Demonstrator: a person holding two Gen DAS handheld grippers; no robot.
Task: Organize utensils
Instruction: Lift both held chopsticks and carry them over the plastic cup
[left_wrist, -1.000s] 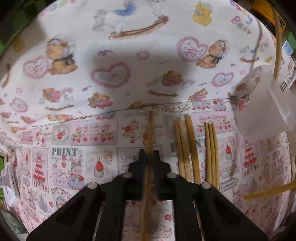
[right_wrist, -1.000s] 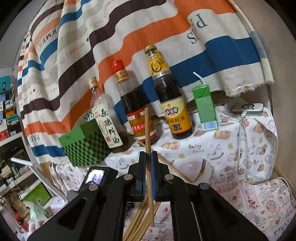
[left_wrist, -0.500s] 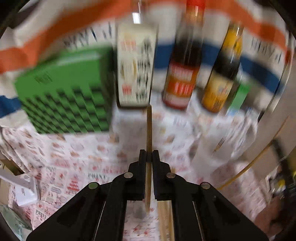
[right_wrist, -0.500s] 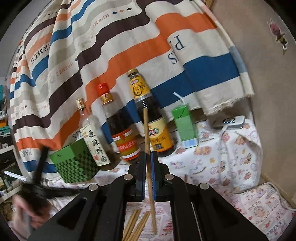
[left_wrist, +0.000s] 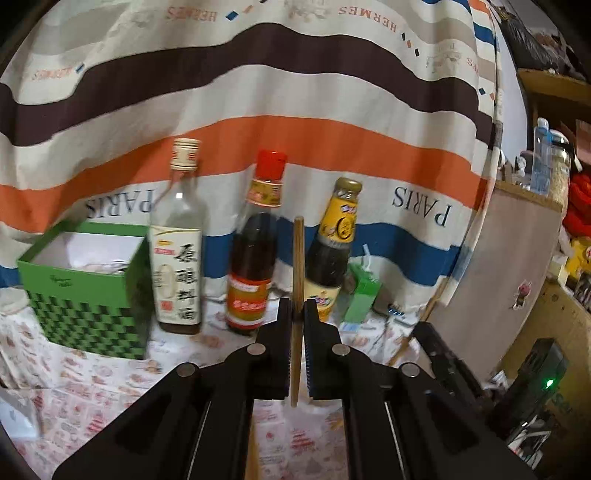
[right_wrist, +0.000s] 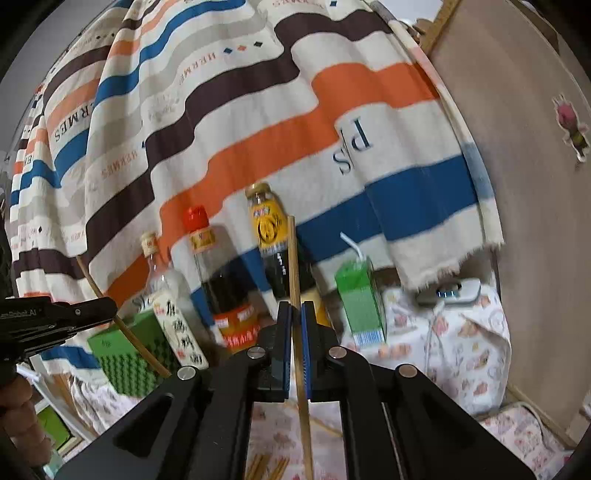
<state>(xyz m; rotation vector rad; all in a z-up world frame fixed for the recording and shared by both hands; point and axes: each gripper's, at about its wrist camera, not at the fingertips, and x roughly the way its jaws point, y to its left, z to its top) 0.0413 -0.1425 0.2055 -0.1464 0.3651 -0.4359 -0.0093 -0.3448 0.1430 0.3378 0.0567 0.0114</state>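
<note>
Chopsticks: left gripper (left_wrist: 297, 314) clamps one (left_wrist: 297, 266), now lifted off table toward bottles; right gripper (right_wrist: 295, 314) clamps another (right_wrist: 293, 258). Next, judged: green box (left_wrist: 88, 295).

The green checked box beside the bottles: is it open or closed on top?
Open. The green checked box has no lid on top; its white inside shows in the left wrist view.

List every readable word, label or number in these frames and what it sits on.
"PARIS": striped cloth, twice, mirrored.
"HERMES": the cloth's upper bands, mirrored.
Large Chinese characters: clear bottle label, too blurred to quote.
Red-capped bottle, yellow-necked bottle, green carton: print unreadable.
</note>
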